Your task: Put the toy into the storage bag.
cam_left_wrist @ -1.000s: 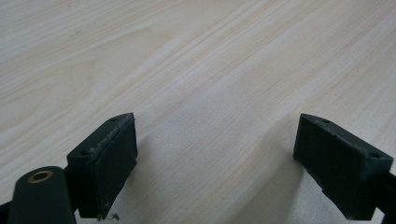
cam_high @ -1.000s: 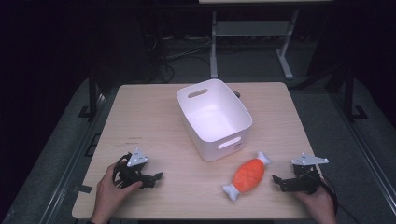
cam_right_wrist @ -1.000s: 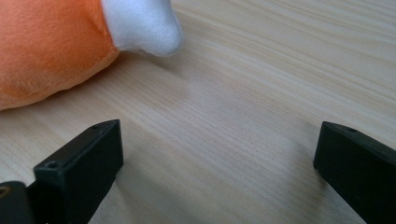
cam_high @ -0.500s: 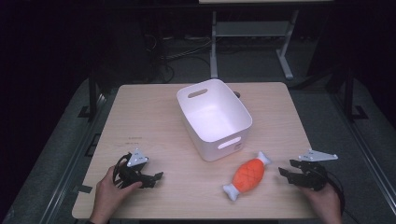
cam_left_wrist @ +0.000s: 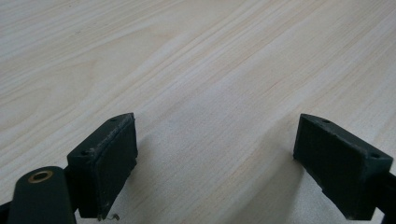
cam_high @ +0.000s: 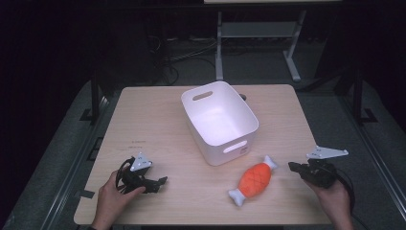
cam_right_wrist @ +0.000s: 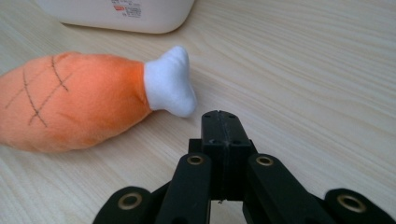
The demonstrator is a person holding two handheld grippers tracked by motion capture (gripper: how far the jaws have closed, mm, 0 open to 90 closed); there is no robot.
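An orange plush drumstick (cam_high: pixel 254 179) with white bone ends lies on the wooden table (cam_high: pixel 158 124), in front of a white plastic bin (cam_high: pixel 219 120). My right gripper (cam_high: pixel 293 166) is just right of the toy's upper bone end, jaws pressed together and empty. The right gripper view has that gripper (cam_right_wrist: pixel 222 122) close to the toy (cam_right_wrist: pixel 70 105), its white end (cam_right_wrist: pixel 169 87) just ahead of the tips. My left gripper (cam_high: pixel 162 181) rests at the near left of the table, held by a hand. In the left gripper view its jaws (cam_left_wrist: pixel 210 158) stand wide apart over bare wood.
The bin stands empty at mid-table, with handle cutouts at both ends. Table edges run close behind both hands. Beyond the far edge are a dark floor, cables (cam_high: pixel 191 52) and a metal stand (cam_high: pixel 258 33).
My right gripper has shifted slightly right and back, away from the toy, with its grey plate lifting. The left gripper and the toy have not moved.
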